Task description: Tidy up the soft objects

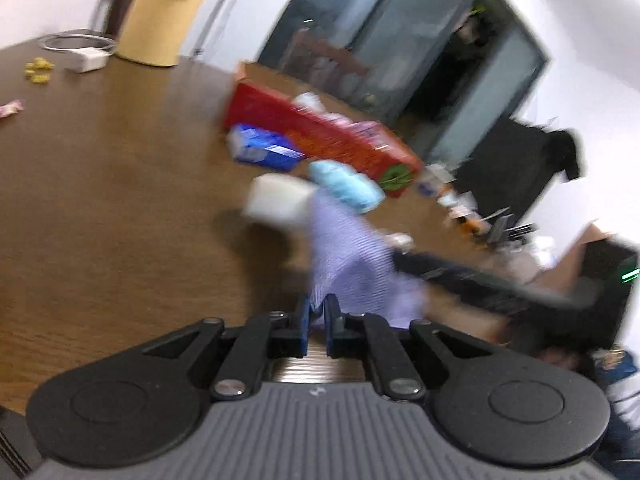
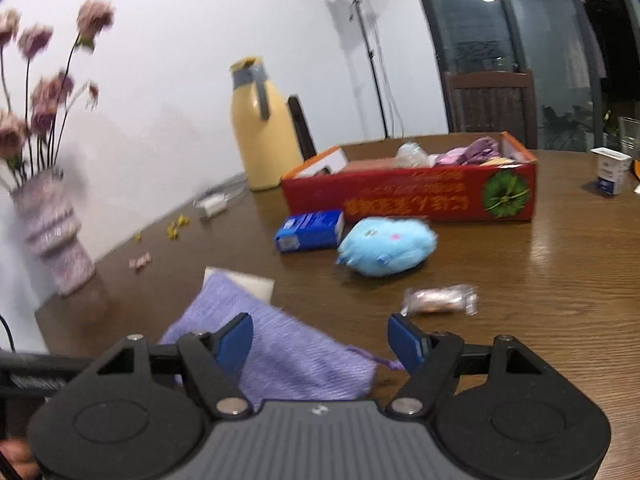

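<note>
My left gripper (image 1: 318,312) is shut on the edge of a lilac ribbed cloth (image 1: 348,252) and holds it above the wooden table. The same cloth (image 2: 276,344) lies just in front of my right gripper (image 2: 320,338), which is open with the cloth between and below its blue pads. A light blue plush toy (image 2: 386,246) lies mid-table and also shows in the left wrist view (image 1: 346,186). Behind it stands a red cardboard box (image 2: 412,196) holding several soft items; it also shows in the left wrist view (image 1: 320,136). A white block (image 1: 276,200) sits beyond the cloth.
A blue carton (image 2: 310,230) lies beside the box. A wrapped snack (image 2: 440,300) lies near my right gripper. A yellow jug (image 2: 260,128), a flower vase (image 2: 56,232), a charger (image 2: 214,202), a yoghurt cup (image 2: 610,170) and a chair (image 2: 490,104) stand around the table (image 2: 560,280).
</note>
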The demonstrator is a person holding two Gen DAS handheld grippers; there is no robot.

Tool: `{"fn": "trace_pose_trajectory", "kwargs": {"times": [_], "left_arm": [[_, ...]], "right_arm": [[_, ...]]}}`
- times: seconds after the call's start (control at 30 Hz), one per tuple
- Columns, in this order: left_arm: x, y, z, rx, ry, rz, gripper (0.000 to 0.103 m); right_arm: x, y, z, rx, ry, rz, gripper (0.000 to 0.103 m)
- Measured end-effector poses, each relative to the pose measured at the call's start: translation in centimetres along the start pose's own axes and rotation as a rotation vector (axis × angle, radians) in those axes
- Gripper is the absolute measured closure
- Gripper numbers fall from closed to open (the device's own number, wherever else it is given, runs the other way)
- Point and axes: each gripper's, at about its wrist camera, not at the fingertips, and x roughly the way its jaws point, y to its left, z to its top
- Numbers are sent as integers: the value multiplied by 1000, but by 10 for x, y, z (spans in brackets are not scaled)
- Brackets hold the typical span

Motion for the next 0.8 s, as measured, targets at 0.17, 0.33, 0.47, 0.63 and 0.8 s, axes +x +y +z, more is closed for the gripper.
{"fn": "trace_pose_trajectory", "kwargs": {"times": [0.17,0.33,0.47,0.63,0.8], "left_arm": [[3,-8,16,86,-74,42,75],[26,-15,22,135,-68,44,73],[27,-19,14,126,-34,44,81],[30,-23,-3,59,8,19,84],[43,-34,-12,81,24,41,84]], "right_arm": [[5,5,-8,-35,34,-48,36],[4,2,-20,-40,63,-72,41],[-2,-3,-21,-39,59,-110,42],[-26,-18,-13,75,-12,-33,42],[-23,-18,-24,79,14,-56,42]]}}
